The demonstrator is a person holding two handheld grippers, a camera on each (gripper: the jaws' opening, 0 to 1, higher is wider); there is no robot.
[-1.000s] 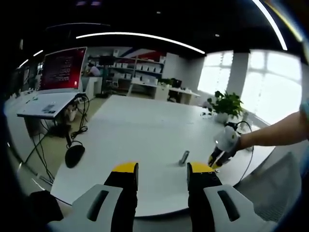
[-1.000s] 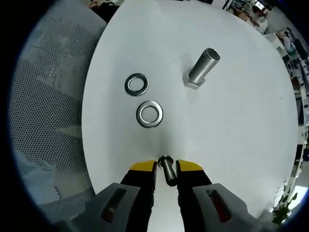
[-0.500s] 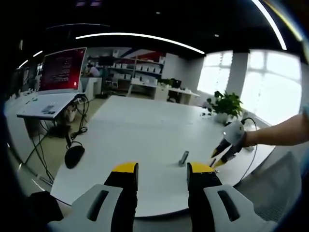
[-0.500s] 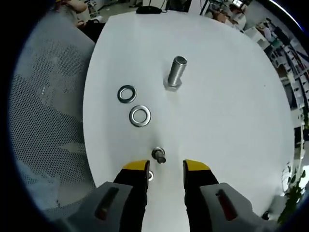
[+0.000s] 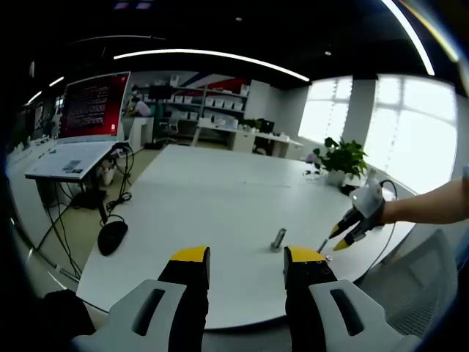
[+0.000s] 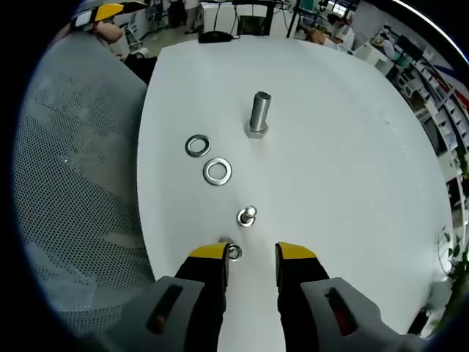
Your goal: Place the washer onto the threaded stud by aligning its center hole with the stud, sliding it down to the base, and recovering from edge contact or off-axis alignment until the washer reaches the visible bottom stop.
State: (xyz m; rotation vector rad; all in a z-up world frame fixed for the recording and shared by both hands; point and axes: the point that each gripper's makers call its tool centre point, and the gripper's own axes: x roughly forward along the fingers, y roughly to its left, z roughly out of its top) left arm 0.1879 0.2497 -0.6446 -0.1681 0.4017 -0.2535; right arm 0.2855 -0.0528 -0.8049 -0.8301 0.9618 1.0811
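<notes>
Step in hand, as judged: between placements. The right gripper [image 6: 249, 254] hangs above the table [image 6: 352, 147] with jaws parted and nothing between them. Just off its tips at 12 o'clock stands a small stud [image 6: 248, 215] with what looks like a washer already round its foot; whether that washer sits fully down cannot be told from this angle. A tiny ring-like part [image 6: 234, 252] lies beside the inner edge of the left jaw tip; too small to identify.

Task parts, right gripper view:
- Big stud [image 6: 259, 114], upright on its hex head, at 12 o'clock from the jaws, well apart. Bare thread, no washer on it.
- Near washer [image 6: 218, 171], flat on the table, at 11 o'clock from the jaws, between the small stud and the big stud but off to the left.
- Far washer [image 6: 197, 145], flat, just beyond and left of the near washer, close to the table edge.

Next move, as judged: reach forward and slightly left to the near washer, pinch it by its rim (flat on a hard top, so edge grip will be awkward), lift, carry to the big stud, centre the hole over the thread, lower to the hex base.

Left gripper [image 5: 248, 258]: jaws parted, empty, held short of the table. In its view the right gripper [image 5: 350, 229] appears at 3 o'clock, above the big stud [image 5: 279, 238].
</notes>
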